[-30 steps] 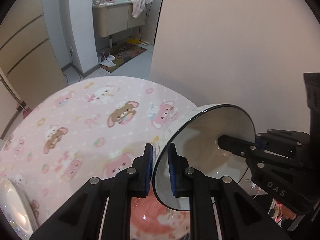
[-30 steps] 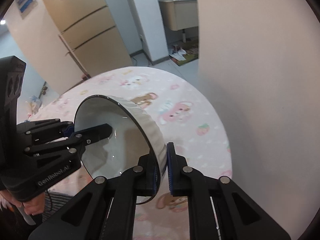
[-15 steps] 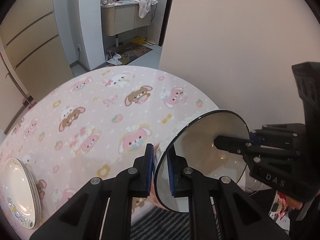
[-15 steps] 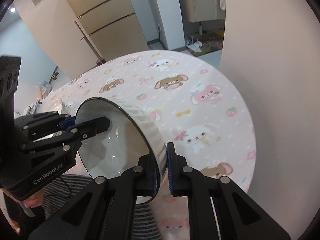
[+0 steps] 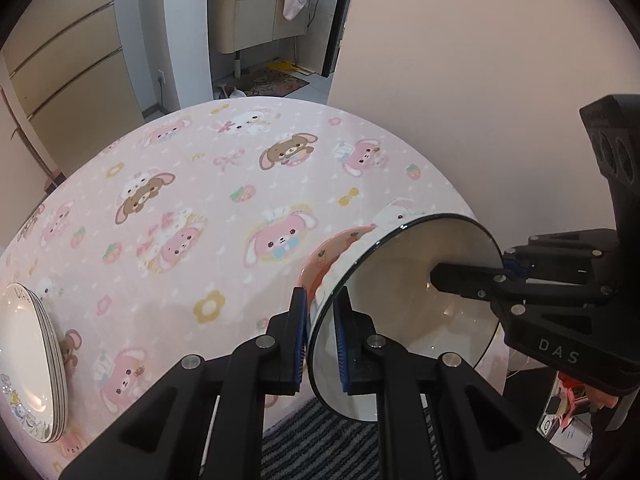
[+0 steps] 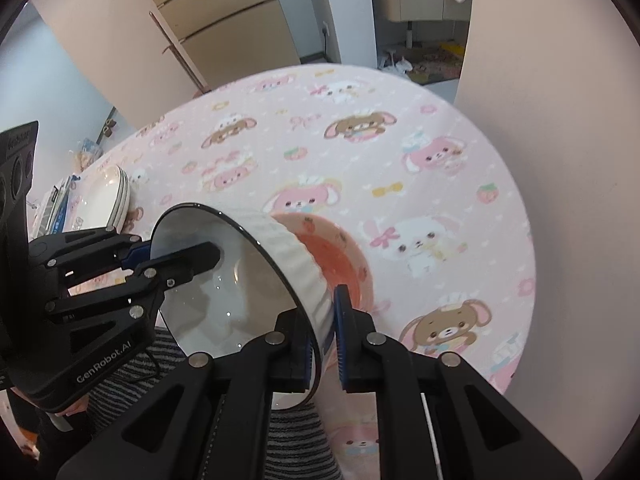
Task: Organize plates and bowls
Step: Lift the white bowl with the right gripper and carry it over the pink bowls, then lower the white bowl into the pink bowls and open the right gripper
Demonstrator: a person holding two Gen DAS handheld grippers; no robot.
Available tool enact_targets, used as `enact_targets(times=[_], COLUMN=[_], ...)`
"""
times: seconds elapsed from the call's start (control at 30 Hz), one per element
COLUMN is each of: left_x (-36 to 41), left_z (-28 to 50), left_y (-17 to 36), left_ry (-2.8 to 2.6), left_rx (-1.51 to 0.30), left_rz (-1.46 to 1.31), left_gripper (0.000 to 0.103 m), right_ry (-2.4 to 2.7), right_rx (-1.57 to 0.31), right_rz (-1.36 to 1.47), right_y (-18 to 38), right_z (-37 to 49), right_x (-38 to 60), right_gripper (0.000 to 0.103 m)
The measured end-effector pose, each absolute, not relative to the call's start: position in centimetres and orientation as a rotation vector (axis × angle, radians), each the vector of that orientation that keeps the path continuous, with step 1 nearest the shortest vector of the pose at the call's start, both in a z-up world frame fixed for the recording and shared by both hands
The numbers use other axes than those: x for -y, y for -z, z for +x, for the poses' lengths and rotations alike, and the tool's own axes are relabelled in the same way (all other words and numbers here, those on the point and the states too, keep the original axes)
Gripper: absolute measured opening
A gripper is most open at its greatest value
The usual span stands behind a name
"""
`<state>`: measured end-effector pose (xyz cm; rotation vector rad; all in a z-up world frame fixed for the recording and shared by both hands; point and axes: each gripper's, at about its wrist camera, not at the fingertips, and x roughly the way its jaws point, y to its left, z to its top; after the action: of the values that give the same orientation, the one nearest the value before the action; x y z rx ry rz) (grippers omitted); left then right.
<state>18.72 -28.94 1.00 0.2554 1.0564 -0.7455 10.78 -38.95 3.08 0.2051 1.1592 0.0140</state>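
Fingers on both grippers are pinching the white ribbed bowl (image 5: pixel 404 320) by its black-edged rim: left gripper (image 5: pixel 322 338) clamping the near rim, right gripper (image 6: pixel 322 338) clamping the opposite one, one pad inside the wall and one outside on each. We're gripping both sides, we judge, to keep a wide bowl from swinging. We're carrying it tilted, mouth towards us, directly over the pink strawberry bowl (image 6: pixel 340 256), probably to nest it. White bowl is looking empty; pink bowl's visible part too. Pink bowl is sitting on the cartoon tablecloth (image 5: pixel 192 208) near its front edge. Stack of white plates (image 5: pixel 28 360) is sitting well left of the pink bowl, top plate empty.
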Motion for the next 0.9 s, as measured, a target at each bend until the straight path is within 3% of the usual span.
enact_targets(times=[0.37, 0.9], left_x=[29.5, 30.2], left_z=[18.8, 18.1], left_y=[0.0, 1.6], left_ry=[0.752, 0.72], left_rx=[-1.029, -0.98], left_rz=[0.272, 0.359], left_gripper=[0.014, 0.014], right_ry=[0.009, 0.086], right_rx=[-1.165, -1.073], right_rz=[0.181, -0.107], right_y=[-2.2, -1.7], right_z=[11.3, 11.1], right_x=[39.1, 36.7], right_gripper=[0.009, 0.012])
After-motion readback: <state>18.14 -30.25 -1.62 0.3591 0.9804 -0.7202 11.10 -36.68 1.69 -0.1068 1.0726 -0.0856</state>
